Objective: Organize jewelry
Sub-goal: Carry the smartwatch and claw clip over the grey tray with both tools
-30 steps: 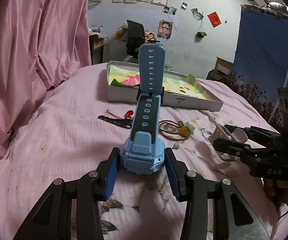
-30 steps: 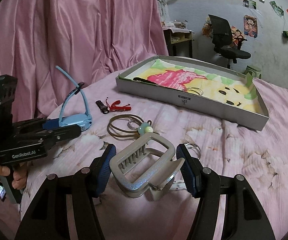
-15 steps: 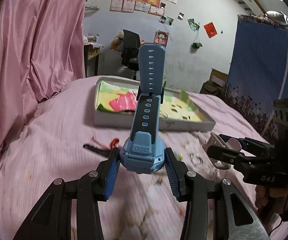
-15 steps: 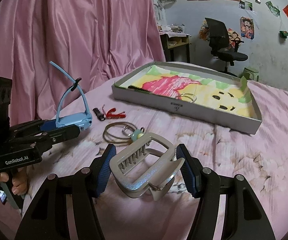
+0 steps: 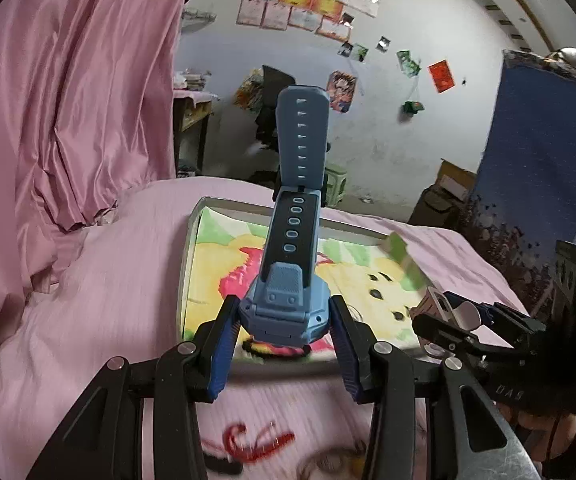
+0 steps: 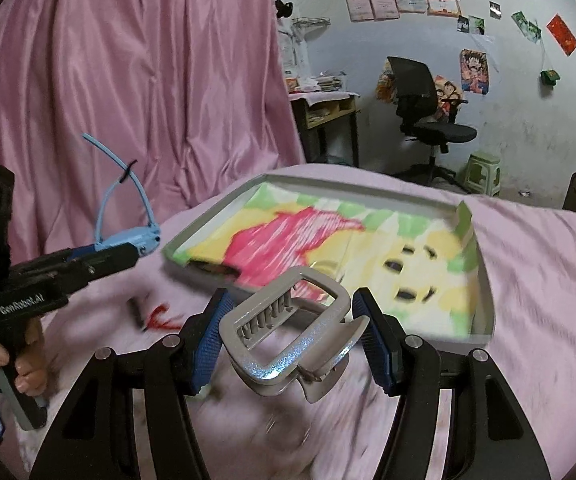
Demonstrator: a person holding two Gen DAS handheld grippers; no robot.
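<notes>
Left gripper (image 5: 284, 330) clamps blue watch (image 5: 288, 280); right gripper (image 6: 290, 340) clamps hair claw (image 6: 288, 336), both near tray (image 6: 484, 280). Risk: upright strap tips watch outside the tray.

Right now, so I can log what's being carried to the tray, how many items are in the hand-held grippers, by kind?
Blue watch: 1, in the left hand-held gripper.
Silver hair claw clip: 1, in the right hand-held gripper.
Total: 2

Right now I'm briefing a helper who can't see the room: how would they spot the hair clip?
Find the pink bed with the shallow grey tray. Just before its near edge, the right gripper holds the hair clip off the bed. It is a glittery silver-grey claw with teeth, unlike the blue watch in the left gripper.
</notes>
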